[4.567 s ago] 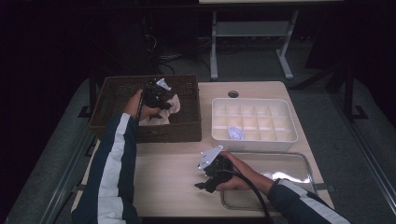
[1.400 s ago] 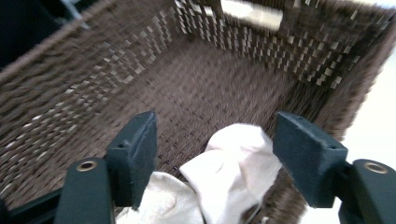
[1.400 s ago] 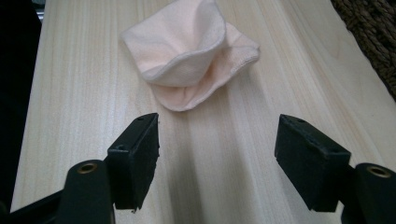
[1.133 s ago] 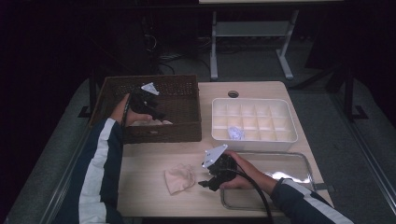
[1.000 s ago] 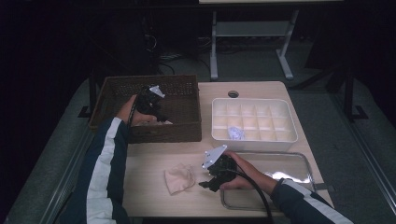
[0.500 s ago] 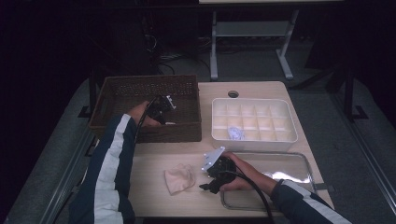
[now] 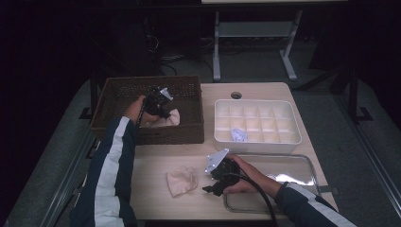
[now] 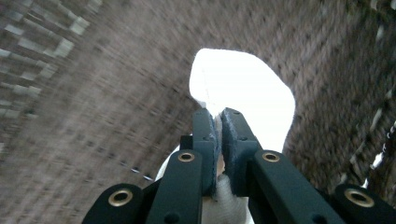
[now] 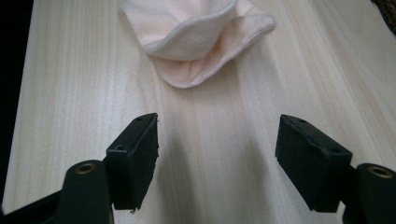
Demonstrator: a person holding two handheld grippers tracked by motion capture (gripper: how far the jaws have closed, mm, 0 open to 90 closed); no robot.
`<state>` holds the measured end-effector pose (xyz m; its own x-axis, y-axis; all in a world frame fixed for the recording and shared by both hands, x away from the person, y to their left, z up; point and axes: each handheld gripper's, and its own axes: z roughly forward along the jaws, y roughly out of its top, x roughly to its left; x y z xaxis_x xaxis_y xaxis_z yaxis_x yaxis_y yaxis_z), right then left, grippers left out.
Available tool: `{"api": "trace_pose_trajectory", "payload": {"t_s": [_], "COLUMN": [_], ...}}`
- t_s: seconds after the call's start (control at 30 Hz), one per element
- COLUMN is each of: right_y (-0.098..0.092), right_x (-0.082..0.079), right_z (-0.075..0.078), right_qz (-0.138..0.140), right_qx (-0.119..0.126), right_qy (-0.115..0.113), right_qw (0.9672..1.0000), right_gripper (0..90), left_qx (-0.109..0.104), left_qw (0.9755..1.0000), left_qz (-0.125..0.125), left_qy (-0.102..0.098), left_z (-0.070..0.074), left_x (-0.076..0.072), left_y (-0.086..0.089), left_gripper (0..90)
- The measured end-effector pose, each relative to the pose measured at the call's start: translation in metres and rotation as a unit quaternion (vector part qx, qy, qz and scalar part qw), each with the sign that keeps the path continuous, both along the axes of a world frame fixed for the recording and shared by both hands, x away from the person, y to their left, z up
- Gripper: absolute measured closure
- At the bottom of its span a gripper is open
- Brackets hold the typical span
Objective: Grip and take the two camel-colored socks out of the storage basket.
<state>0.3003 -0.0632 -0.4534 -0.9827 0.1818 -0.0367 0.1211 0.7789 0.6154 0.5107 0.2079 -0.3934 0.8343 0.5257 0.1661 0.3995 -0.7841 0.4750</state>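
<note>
Inside the brown wicker basket (image 7: 118, 97) my left gripper (image 7: 158, 105) reaches down onto a pale cloth (image 7: 171, 117). Its jaws have just been closing. In the left gripper view the left gripper (image 8: 218, 122) is shut on a fold of that white cloth (image 8: 243, 91), which bulges beyond the tips. A second, peach cloth (image 7: 182, 179) lies crumpled on the wooden table. My right gripper (image 7: 213, 182) rests on the table just right of it, jaws wide apart. In the right gripper view the right gripper (image 9: 217, 154) stands open over bare wood, short of the peach cloth (image 9: 196, 35).
A white compartment tray (image 7: 257, 137) stands at the right with a small crumpled item (image 7: 239, 135) in one cell. A shiny metal tray (image 7: 302, 172) lies near the front right edge under the right forearm. The wooden table (image 7: 156, 156) has bare room between basket and peach cloth.
My left gripper has moved right and down inside the basket onto the pale cloth and closed on it. The right gripper and the peach cloth have stayed put.
</note>
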Motion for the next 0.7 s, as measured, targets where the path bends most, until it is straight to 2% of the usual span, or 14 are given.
{"api": "trace_pose_trajectory", "payload": {"t_s": [0.03,0.1,0.23,0.27,0.4,0.7], "right_y": [0.0,-0.001,-0.001,-0.001,-0.001,-0.003], "right_x": [0.001,0.001,0.0,0.0,0.0,0.0], "right_z": [0.0,0.0,0.001,0.001,0.002,0.004], "right_qz": [-0.001,-0.001,-0.003,-0.004,-0.004,-0.004], "right_qx": [0.001,0.002,0.006,0.005,0.007,0.014], "right_qy": [-0.002,-0.004,-0.005,-0.004,-0.004,-0.009], "right_qw": [1.0,1.0,1.0,1.0,1.0,0.9998], "right_gripper": [29.1,29.1,29.0,29.0,29.0,29.0], "left_qx": [-0.014,-0.027,-0.047,-0.058,-0.047,-0.074], "left_qw": [0.9999,0.9993,0.9975,0.9971,0.9972,0.9941], "left_qz": [0.005,0.02,0.029,0.028,0.03,0.04], "left_qy": [-0.001,-0.019,-0.045,-0.042,-0.05,-0.069], "left_z": [0.003,0.009,0.019,0.023,0.028,0.048], "left_x": [0.0,-0.001,-0.002,-0.003,-0.005,-0.015], "left_y": [0.003,0.007,0.01,0.011,0.011,0.022], "left_gripper": [84.6,84.6,84.6,84.6,84.5,84.6]}}
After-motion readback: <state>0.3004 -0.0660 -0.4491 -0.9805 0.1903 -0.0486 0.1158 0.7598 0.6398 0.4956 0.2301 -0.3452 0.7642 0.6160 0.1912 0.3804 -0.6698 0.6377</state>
